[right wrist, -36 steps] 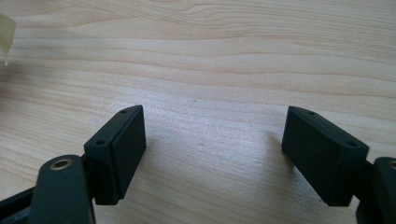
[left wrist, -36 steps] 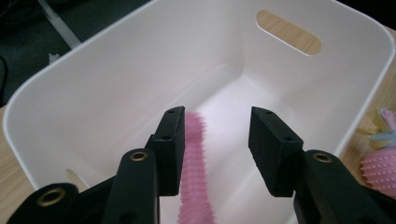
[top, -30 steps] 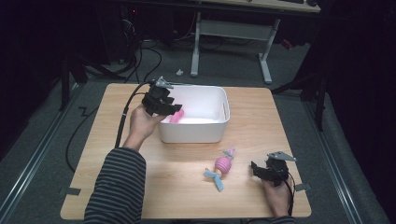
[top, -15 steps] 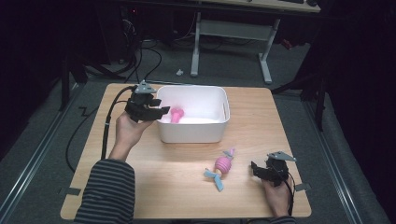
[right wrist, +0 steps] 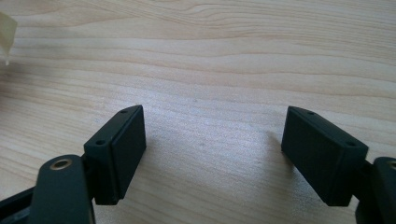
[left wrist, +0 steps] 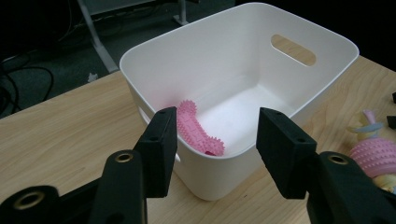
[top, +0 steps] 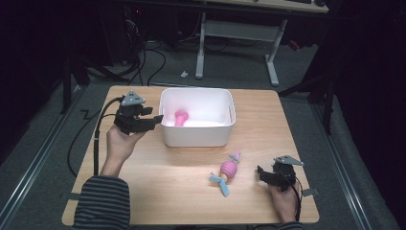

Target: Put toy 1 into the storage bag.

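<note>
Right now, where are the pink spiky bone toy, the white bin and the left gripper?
pink spiky bone toy (left wrist: 198, 132), left gripper view, its middle.
white bin (top: 196, 138), high view, near outer wall.
left gripper (left wrist: 217, 133), left gripper view, gap midway between the fingertips.

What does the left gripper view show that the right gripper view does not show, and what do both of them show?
Left gripper view: the white bin with a pink spiky toy lying inside, and a second pink toy on the table at the right edge. The left gripper has just been opening, with nothing between its jaws.

Right gripper view: a pale scrap at the left edge; the right gripper is open and empty.

Both: two black jaws over the wooden table.
</note>
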A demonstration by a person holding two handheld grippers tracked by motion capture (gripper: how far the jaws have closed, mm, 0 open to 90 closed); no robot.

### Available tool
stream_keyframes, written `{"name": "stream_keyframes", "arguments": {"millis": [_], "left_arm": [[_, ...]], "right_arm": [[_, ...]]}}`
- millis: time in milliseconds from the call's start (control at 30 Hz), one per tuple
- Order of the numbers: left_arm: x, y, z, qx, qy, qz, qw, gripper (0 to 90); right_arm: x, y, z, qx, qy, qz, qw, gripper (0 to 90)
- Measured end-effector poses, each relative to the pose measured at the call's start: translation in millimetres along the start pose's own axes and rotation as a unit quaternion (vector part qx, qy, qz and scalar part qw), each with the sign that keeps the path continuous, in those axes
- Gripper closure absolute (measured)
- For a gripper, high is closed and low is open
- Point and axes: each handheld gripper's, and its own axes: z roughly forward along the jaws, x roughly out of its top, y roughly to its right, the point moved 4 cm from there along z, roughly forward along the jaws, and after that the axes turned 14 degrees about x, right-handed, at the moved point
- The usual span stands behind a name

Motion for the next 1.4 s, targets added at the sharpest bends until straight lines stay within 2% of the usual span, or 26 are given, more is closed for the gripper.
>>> {"name": "stream_keyframes", "arguments": {"millis": [133, 300, 500, 800, 967, 1400], "left_arm": [[-6.1, -1.7, -6.1, -0.005, 0.001, -0.008, 1.0, 46.8], [-12.6, -3.8, -13.3, -0.002, 0.006, -0.011, 0.9999, 45.1], [-23.3, -9.3, -19.9, 0.002, 0.008, -0.024, 0.9997, 44.5], [-37.0, -12.1, -24.9, 0.008, 0.01, -0.034, 0.9993, 43.5], [-47.2, -10.7, -26.9, 0.012, 0.005, -0.033, 0.9994, 42.6], [-72.7, -10.7, -24.2, 0.004, 0.001, -0.061, 0.9981, 42.0]], "right_arm": [[0.0, 0.0, -0.1, 0.0, -0.001, 0.0, 1.0, 22.1], [0.0, -0.1, 0.0, 0.0, 0.0, 0.0, 1.0, 22.1], [0.0, -0.1, 0.0, 0.0, 0.0, 0.0, 1.0, 22.1], [0.0, -0.1, 0.0, 0.0, 0.0, 0.0, 1.0, 22.1], [0.0, -0.1, 0.0, 0.0, 0.0, 0.0, 1.0, 22.1], [0.0, -0.1, 0.0, 0.0, 0.0, 0.0, 1.0, 22.1]]}}
